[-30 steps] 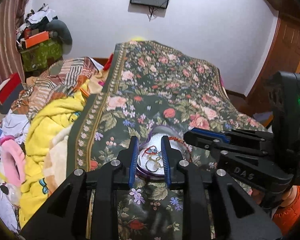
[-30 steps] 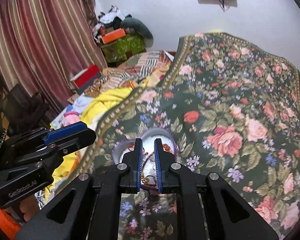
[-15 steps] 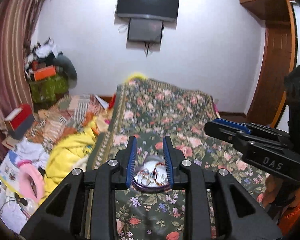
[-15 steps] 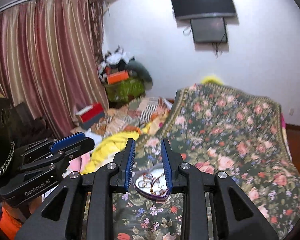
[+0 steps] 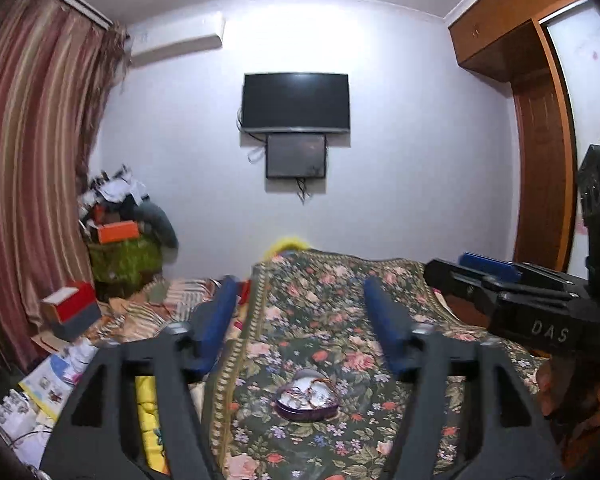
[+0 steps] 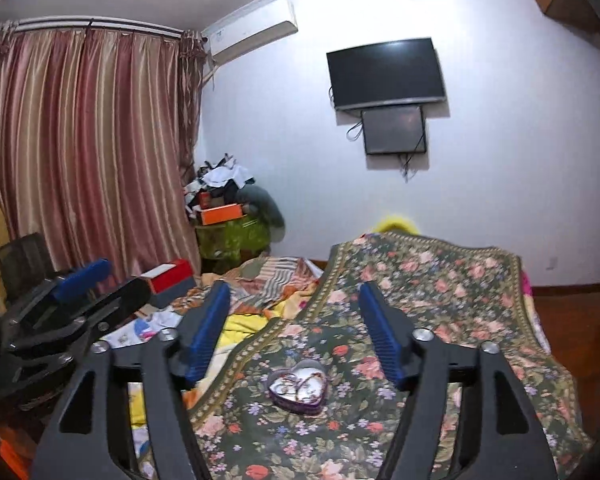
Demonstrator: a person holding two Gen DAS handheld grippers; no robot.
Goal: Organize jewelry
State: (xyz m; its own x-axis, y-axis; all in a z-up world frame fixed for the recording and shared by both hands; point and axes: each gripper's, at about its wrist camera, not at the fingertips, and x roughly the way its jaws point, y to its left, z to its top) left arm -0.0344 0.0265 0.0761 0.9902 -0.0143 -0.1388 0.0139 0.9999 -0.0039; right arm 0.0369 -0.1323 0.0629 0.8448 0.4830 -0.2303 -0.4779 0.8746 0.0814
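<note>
A purple heart-shaped jewelry box (image 5: 307, 398) lies open on the floral bedspread (image 5: 332, 300), with rings and a red-and-gold bracelet inside. It also shows in the right wrist view (image 6: 298, 391). My left gripper (image 5: 300, 292) is open and empty, held well back and above the box. My right gripper (image 6: 292, 300) is open and empty too, also back from the box. Each gripper shows in the other's view: the right gripper (image 5: 480, 276) at right, the left gripper (image 6: 100, 280) at left.
A yellow blanket (image 6: 236, 326) and patterned quilts lie left of the bedspread. A red and grey box (image 5: 70, 314), papers and a cluttered green box (image 5: 124, 256) stand by the striped curtain (image 6: 80, 152). A TV (image 5: 295, 102) hangs on the far wall. A wooden wardrobe (image 5: 540, 160) is at right.
Both grippers have pulled back and up from the heart box and their jaws have opened wide. The box now looks small and far, and more of the room shows.
</note>
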